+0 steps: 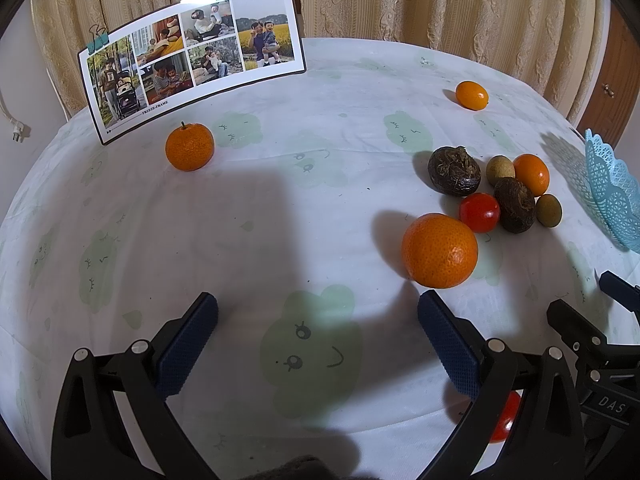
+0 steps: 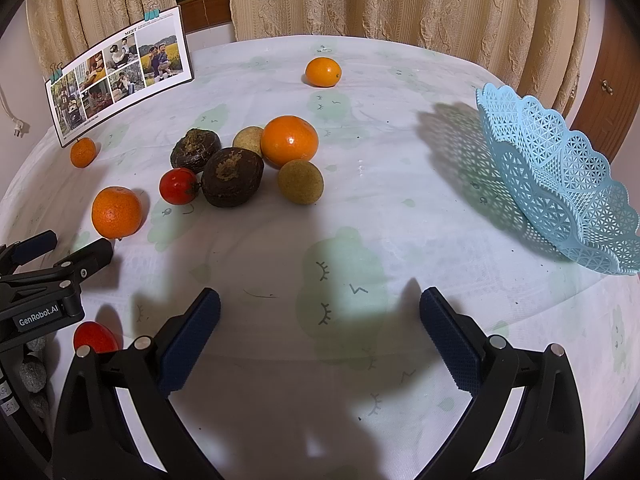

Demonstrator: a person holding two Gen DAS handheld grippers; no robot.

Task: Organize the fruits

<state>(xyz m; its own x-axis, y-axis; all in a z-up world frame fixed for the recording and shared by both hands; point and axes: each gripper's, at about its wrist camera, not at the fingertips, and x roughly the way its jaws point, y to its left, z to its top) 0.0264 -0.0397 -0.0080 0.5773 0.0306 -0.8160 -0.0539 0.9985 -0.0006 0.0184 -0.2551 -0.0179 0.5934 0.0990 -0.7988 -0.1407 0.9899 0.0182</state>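
Note:
Fruits lie loose on a round table. A near orange (image 1: 439,255) (image 2: 116,212) sits just beyond my left gripper's right finger. Behind it is a cluster: a red tomato (image 1: 479,212) (image 2: 178,185), two dark brown fruits (image 1: 453,171) (image 2: 232,176), two small green-brown fruits (image 2: 300,182) and an orange (image 2: 289,140). A light blue lattice basket (image 2: 560,176) (image 1: 612,192) stands empty at the right. My left gripper (image 1: 318,316) is open and empty. My right gripper (image 2: 320,312) is open and empty, low over bare cloth.
A photo card (image 1: 192,64) held by clips stands at the back left, with a small orange (image 1: 189,147) in front of it. Another orange (image 1: 472,95) lies far back. A second tomato (image 2: 95,338) lies near the front edge, beside the left gripper. Curtains hang behind the table.

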